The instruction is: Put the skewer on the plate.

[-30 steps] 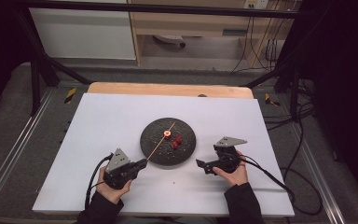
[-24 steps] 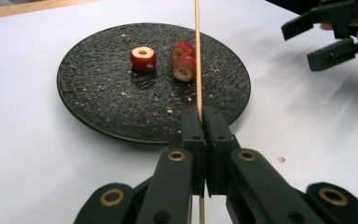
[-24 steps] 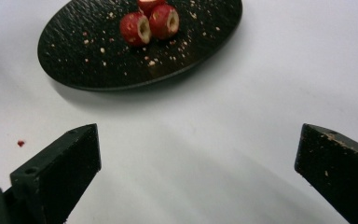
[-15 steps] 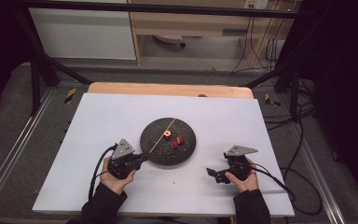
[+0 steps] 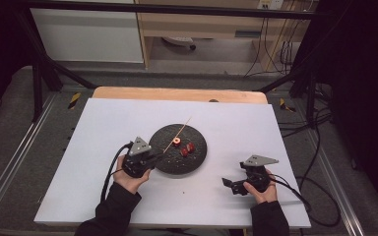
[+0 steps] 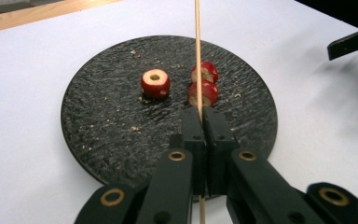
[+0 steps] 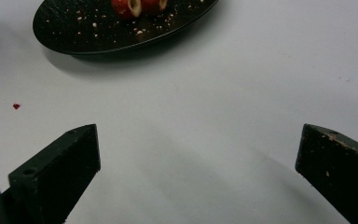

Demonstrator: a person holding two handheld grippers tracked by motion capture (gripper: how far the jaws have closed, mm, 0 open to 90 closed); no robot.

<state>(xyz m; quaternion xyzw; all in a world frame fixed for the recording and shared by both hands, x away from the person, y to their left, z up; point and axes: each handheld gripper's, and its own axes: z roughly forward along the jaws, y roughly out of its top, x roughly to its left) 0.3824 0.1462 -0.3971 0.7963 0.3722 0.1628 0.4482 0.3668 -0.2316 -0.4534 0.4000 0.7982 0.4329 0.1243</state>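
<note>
Right tongs [image 5: 232, 186] have drawn back, gaping and empty; left tongs [image 6: 200, 122] stay clamped on the skewer [image 6: 197, 51], probably about to spear fruit.

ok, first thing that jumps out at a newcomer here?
The black plate mid-table, holding three red cored fruit pieces. Next, the thin skewer clamped upright-on in the left gripper, running out over the plate. The right gripper sits open on bare table, off to the plate's right.
</note>
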